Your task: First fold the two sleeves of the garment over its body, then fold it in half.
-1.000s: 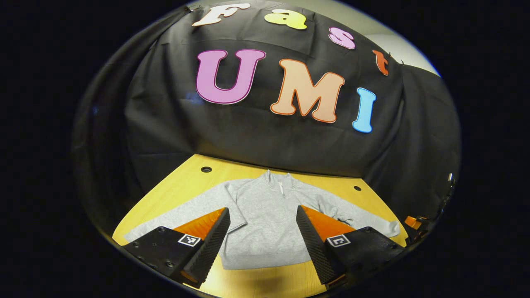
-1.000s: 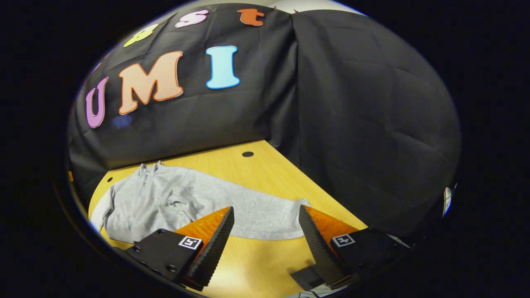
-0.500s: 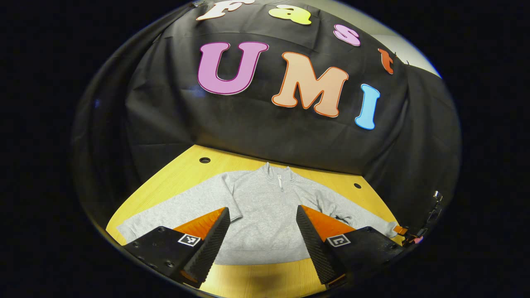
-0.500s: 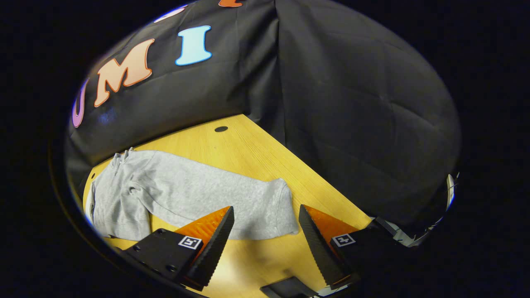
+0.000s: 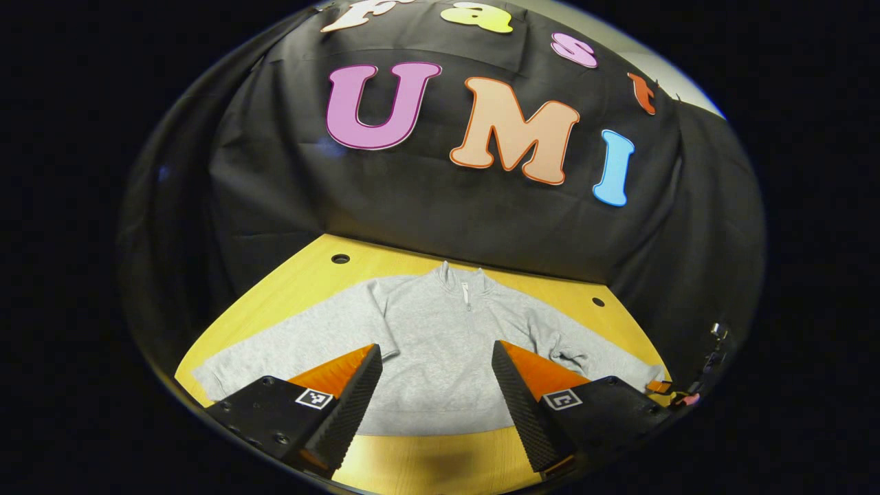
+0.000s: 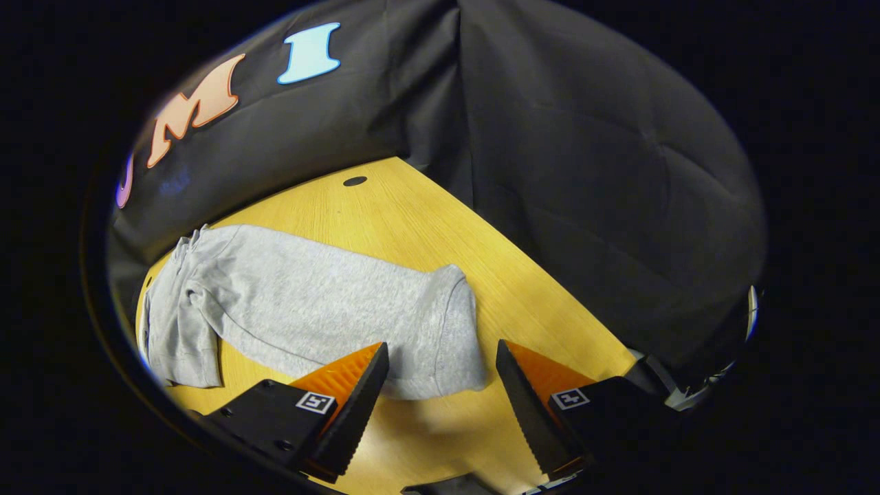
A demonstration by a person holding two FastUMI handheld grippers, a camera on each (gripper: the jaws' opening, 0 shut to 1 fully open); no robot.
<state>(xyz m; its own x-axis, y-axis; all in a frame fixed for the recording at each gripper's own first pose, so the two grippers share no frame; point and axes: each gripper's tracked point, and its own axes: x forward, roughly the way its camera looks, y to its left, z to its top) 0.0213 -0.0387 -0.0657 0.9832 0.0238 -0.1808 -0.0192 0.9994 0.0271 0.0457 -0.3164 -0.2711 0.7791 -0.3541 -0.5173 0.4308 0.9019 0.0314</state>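
Fingers spread and holding nothing, the right gripper (image 6: 440, 405) hovers just short of the cuff (image 6: 457, 330) of the grey fleece zip-neck pullover (image 5: 440, 344) — spread flat, both sleeves outstretched, across the yellow wooden desk (image 6: 412, 227). The left gripper (image 5: 436, 402), equally open, faces the hem. First sleeve fold pending — next, seize the cuff. Black cloth (image 6: 584, 172) walls the booth.

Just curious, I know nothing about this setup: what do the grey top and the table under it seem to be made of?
The grey top looks like soft knit sweatshirt fabric: matte, heathered, with a ribbed cuff and a short neck zip. The table looks like light wood or wood-look laminate: visible grain and a mild sheen; which of the two cannot be told.
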